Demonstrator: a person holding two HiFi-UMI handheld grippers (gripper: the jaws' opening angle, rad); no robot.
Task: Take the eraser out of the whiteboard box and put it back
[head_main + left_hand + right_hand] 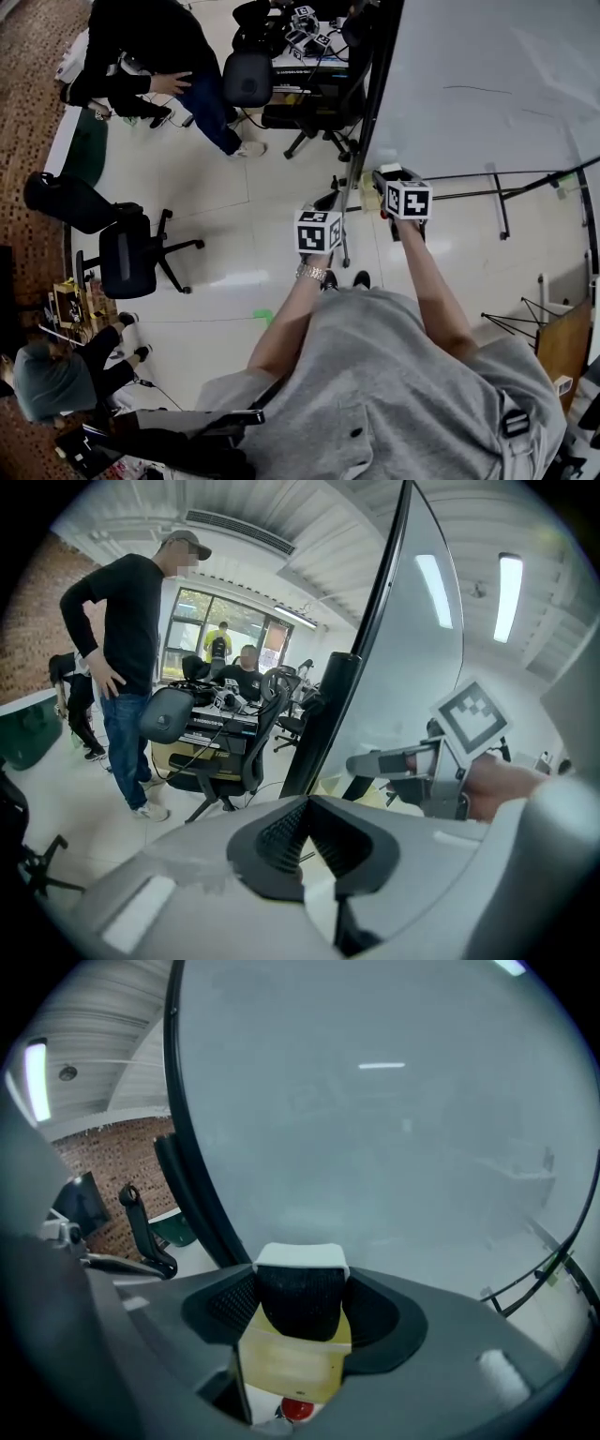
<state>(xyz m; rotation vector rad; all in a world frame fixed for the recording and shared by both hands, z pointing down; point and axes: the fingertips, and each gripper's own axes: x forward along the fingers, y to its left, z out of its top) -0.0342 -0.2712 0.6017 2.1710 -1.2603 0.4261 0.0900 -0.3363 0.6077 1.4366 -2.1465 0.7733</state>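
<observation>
Right gripper view: right gripper [302,1305] clamping eraser [300,1283] upright; whiteboard box [284,1370] sitting directly beneath. Left gripper [309,844] idling, jaws together, empty.

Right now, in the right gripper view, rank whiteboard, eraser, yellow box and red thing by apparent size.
Whiteboard: by far largest.
Eraser and yellow box: about alike, box partly hidden, so unranked.
Red thing: smallest, mostly hidden.

Black eraser [300,1307] with white back, yellow box [286,1368], white whiteboard [394,1101].
</observation>
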